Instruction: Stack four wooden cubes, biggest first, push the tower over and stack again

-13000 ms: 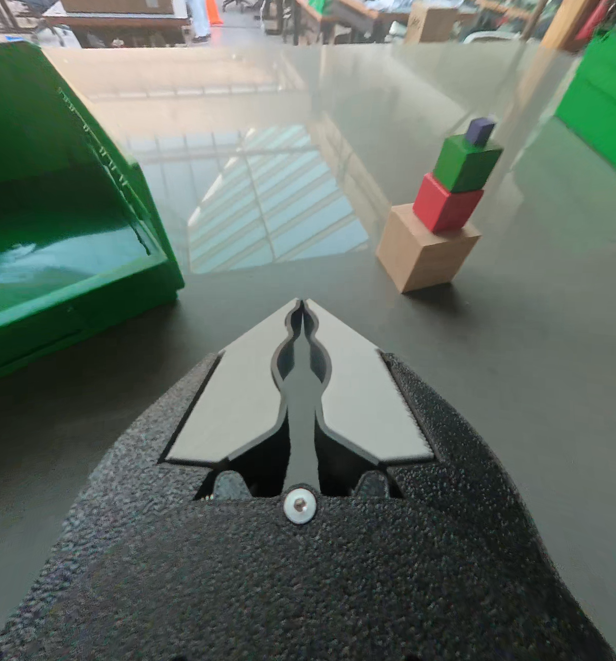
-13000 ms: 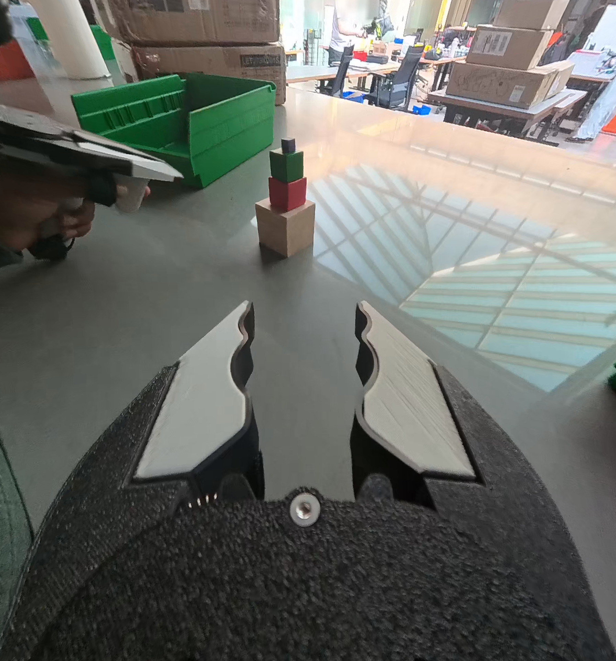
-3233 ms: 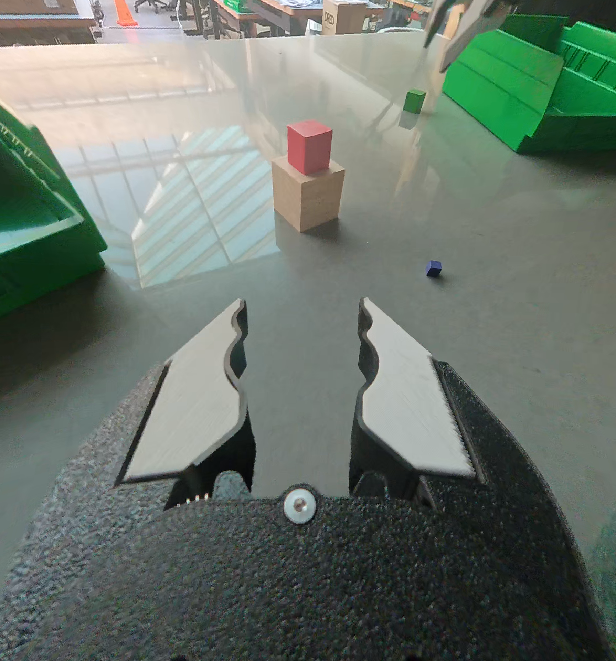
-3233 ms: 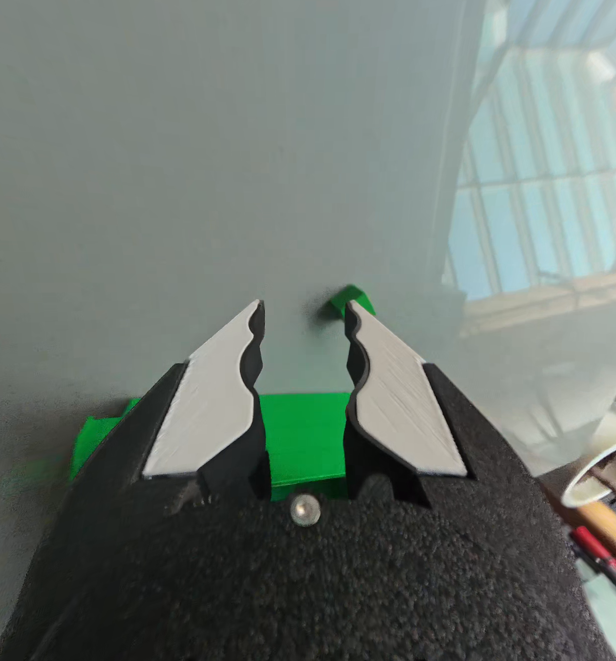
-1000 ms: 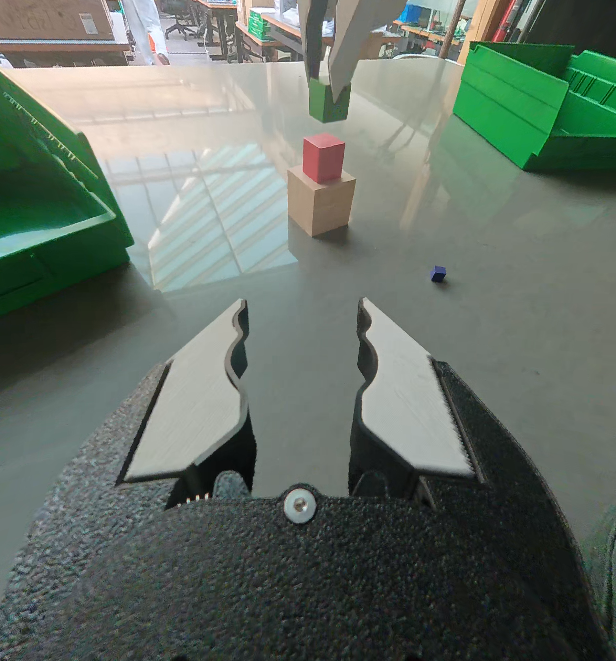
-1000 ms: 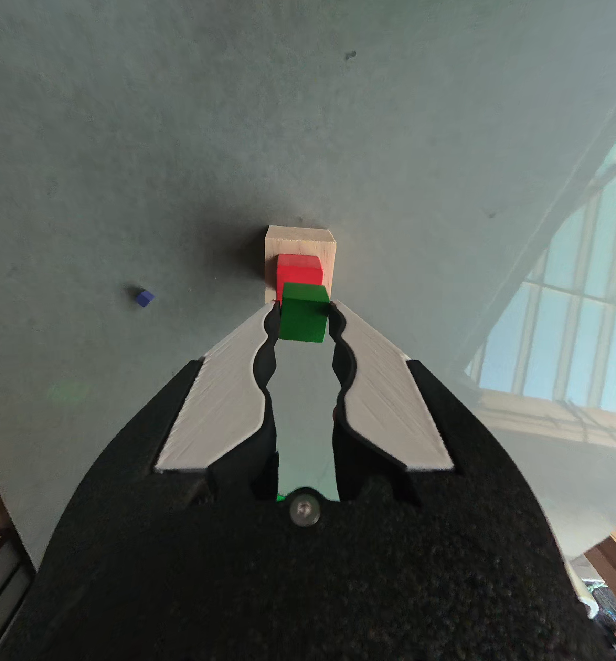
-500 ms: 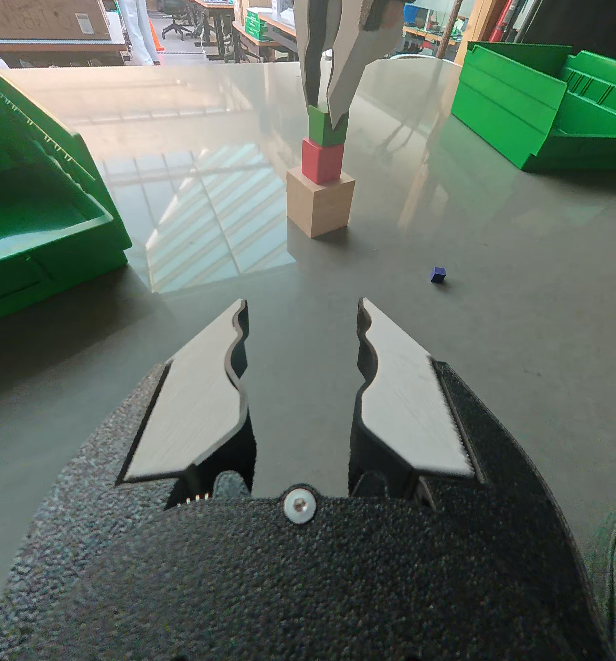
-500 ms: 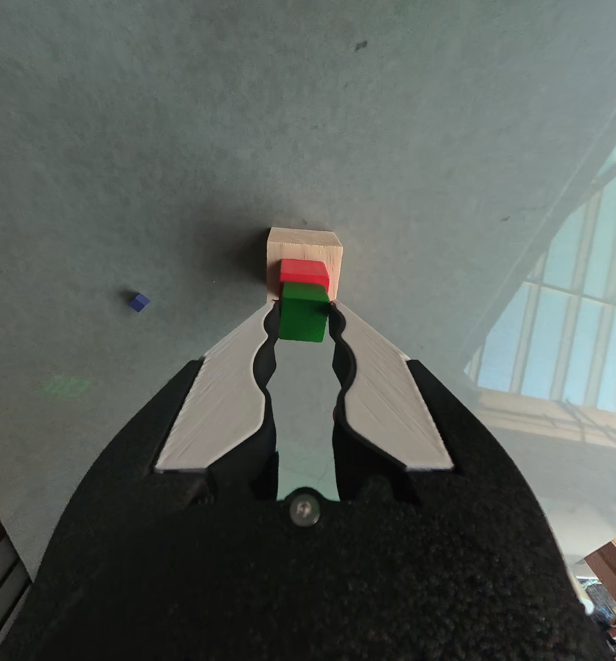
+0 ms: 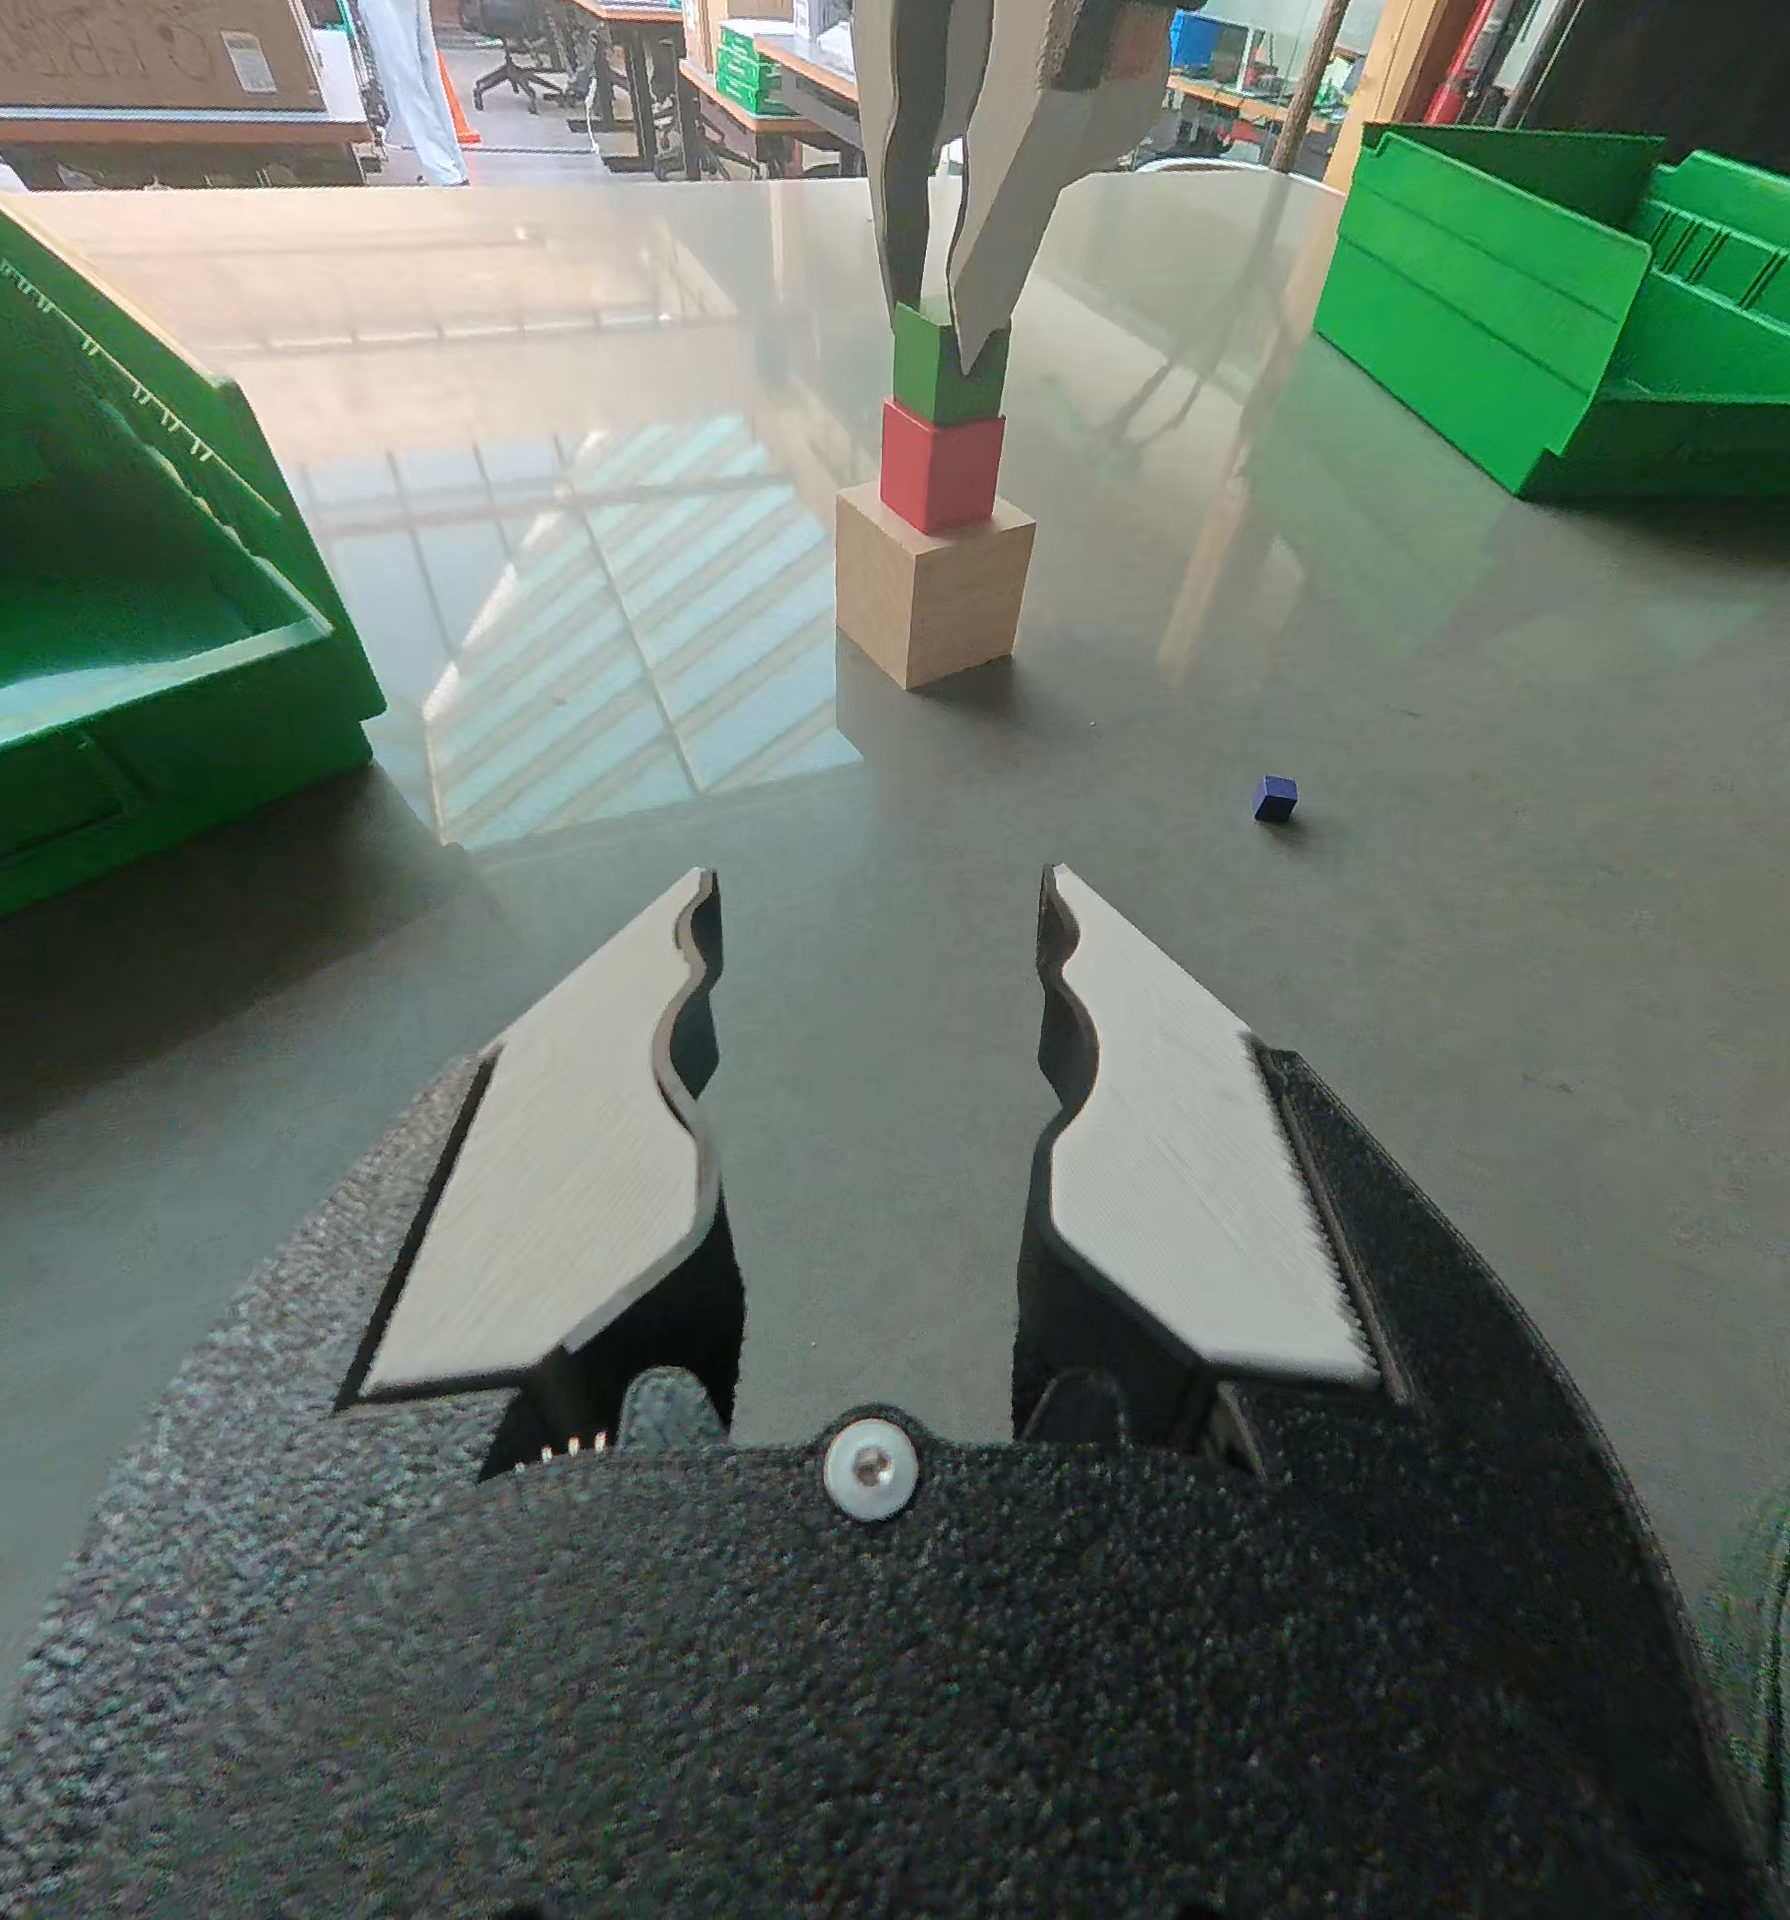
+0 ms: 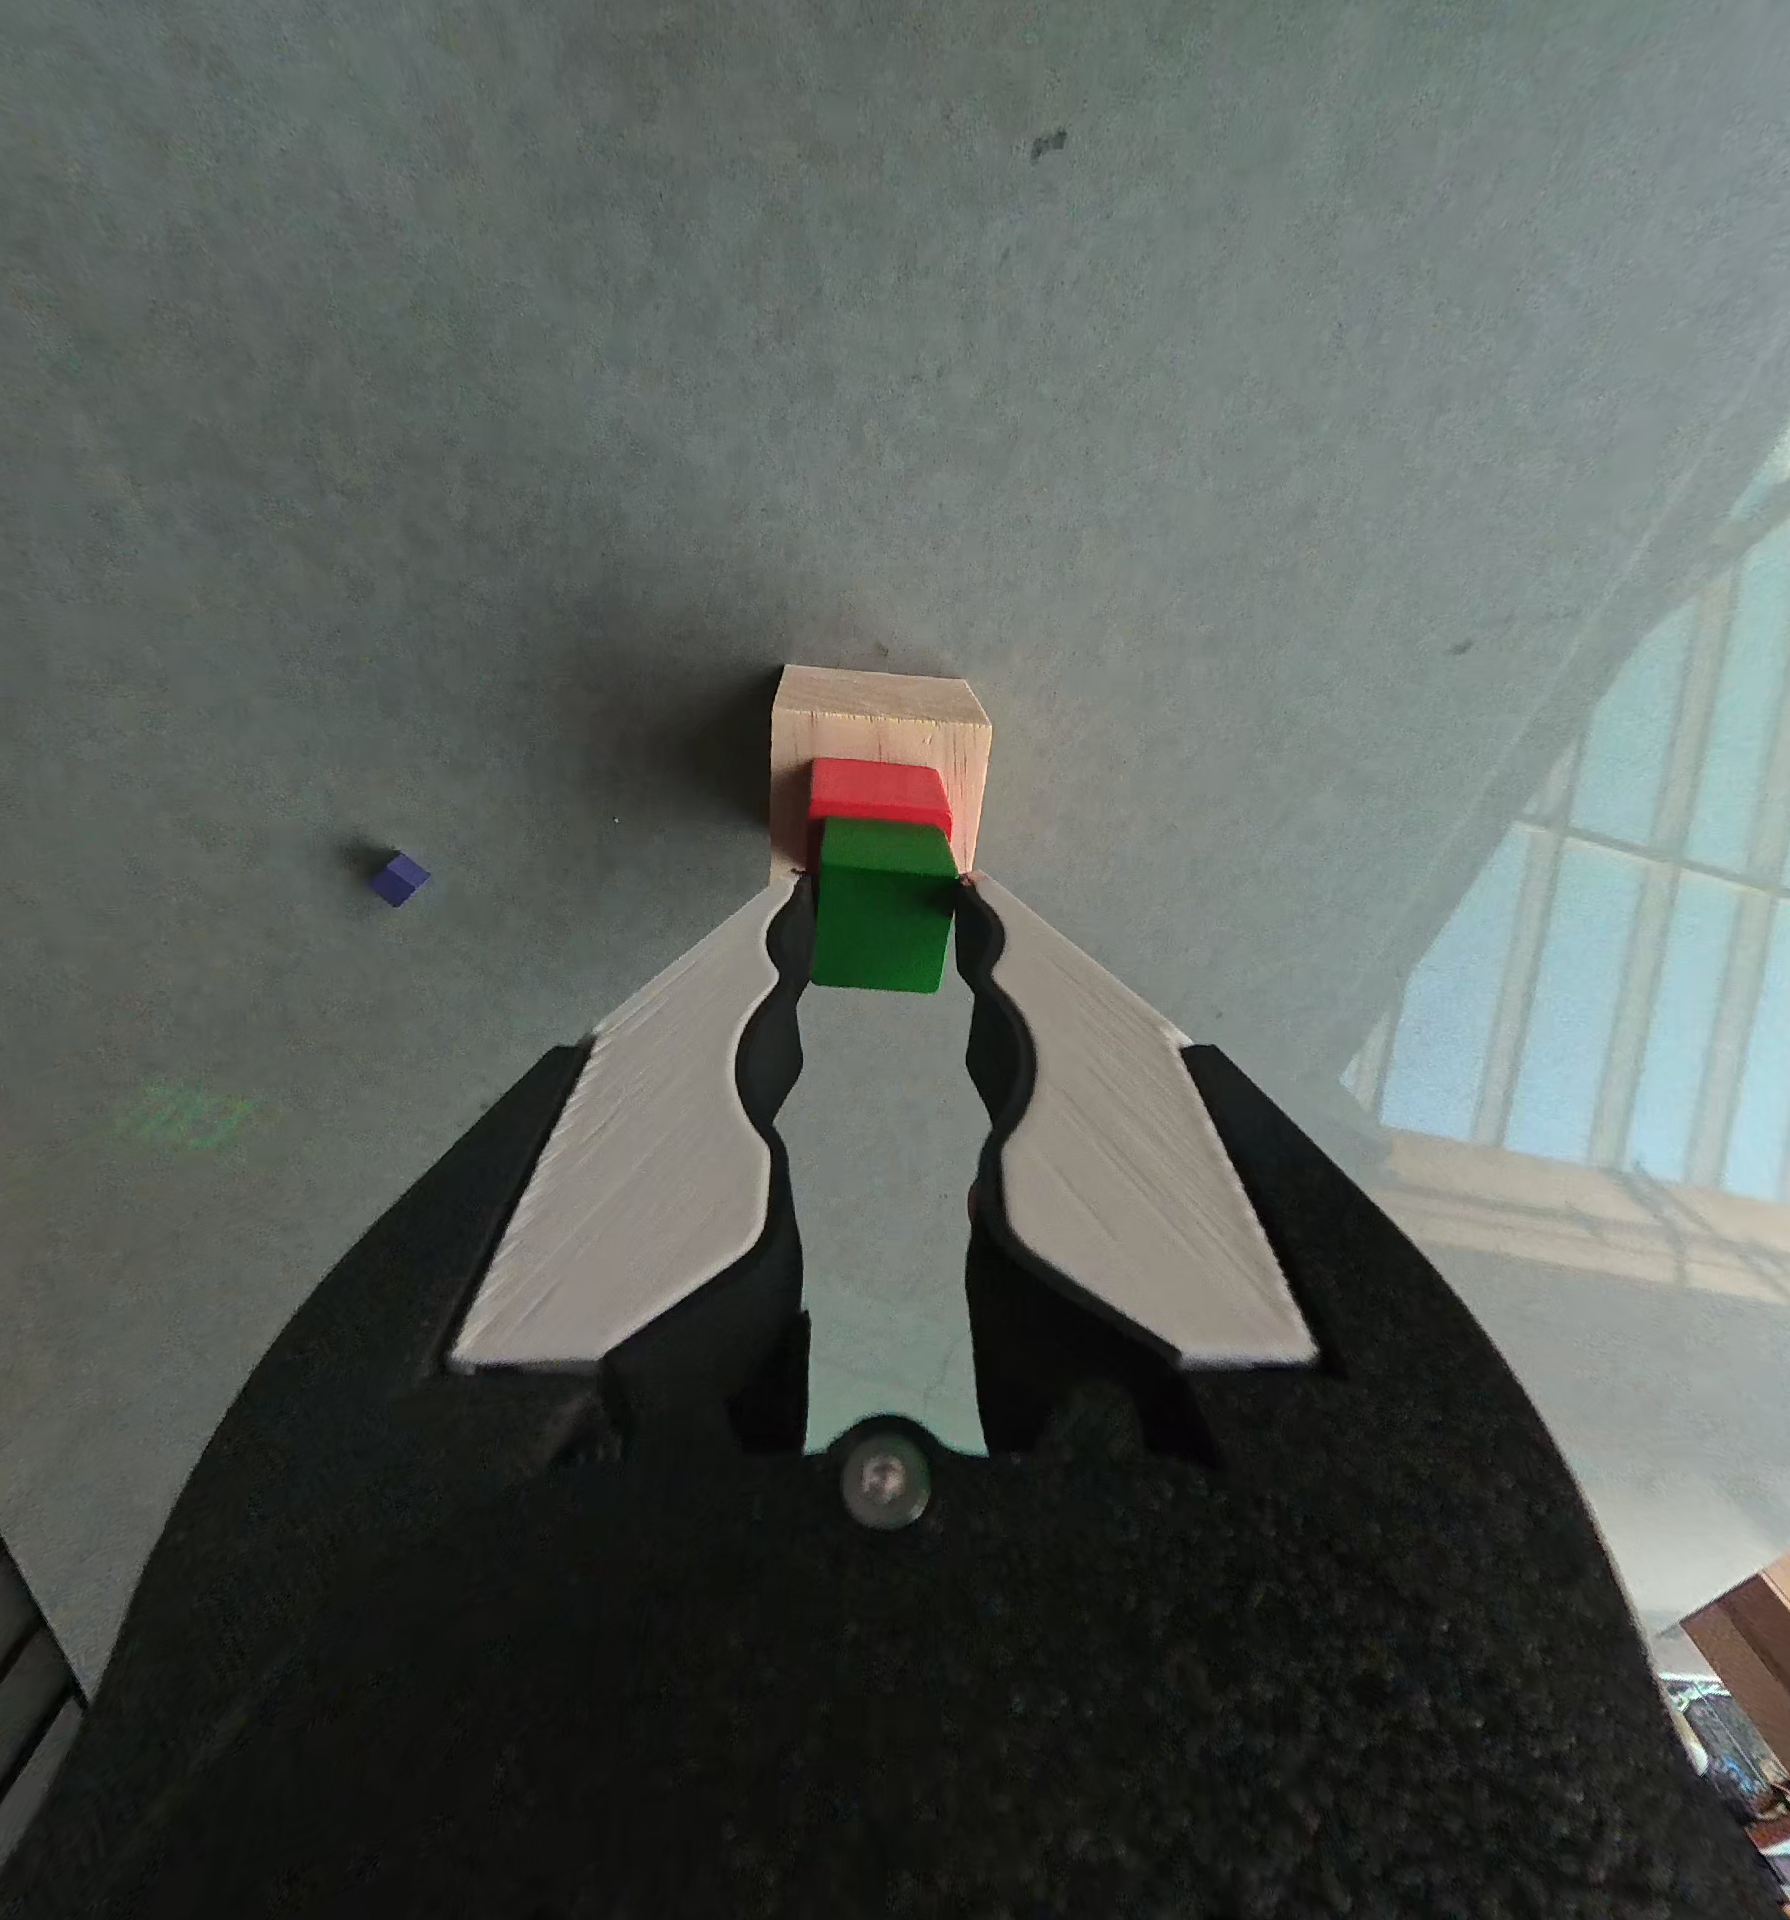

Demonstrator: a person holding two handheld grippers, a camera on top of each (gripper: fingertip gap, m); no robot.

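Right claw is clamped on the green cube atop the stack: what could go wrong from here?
1. The right claw grips the small green wooden cube on the red wooden cube; opening unevenly might drag it off.
2. The red cube sits off-centre on the plain wooden block, so a sideways nudge could topple the stack.

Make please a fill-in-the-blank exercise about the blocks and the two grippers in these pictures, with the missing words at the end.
1. The right gripper is shut on the ____ block, whose colour is that of the bins.
2. The red block rests on top of the ____ block, the largest one.
3. The small blue block lies alone on the ____.
4. The fingers of the left gripper are ____ and hold nothing.

Missing words: green; wooden; table; open
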